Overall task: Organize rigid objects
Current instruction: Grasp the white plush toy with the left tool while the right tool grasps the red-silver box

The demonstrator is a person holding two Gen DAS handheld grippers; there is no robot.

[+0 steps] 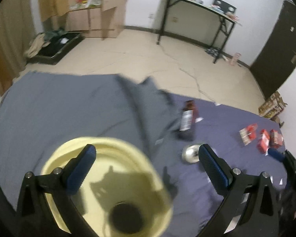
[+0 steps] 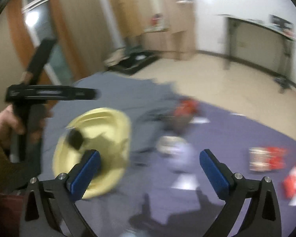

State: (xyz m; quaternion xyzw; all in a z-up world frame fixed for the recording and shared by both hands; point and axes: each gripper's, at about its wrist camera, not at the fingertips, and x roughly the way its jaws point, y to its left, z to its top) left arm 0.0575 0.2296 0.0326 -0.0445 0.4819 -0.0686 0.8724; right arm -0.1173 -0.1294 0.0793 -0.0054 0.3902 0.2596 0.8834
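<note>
A pale yellow bowl-like dish with a dark round thing inside lies on the grey-blue cloth, under my open left gripper. A dark brown bottle stands beyond, with a shiny metal bowl near my left gripper's right finger. Red packets lie at the right. In the blurred right wrist view, my right gripper is open and empty above the cloth, with the yellow dish to its left and the red packets to its right.
The left gripper's black handle and the hand holding it show at the left of the right wrist view. Beyond the cloth is tiled floor, a black-legged table, a dark door, an open suitcase and cardboard boxes.
</note>
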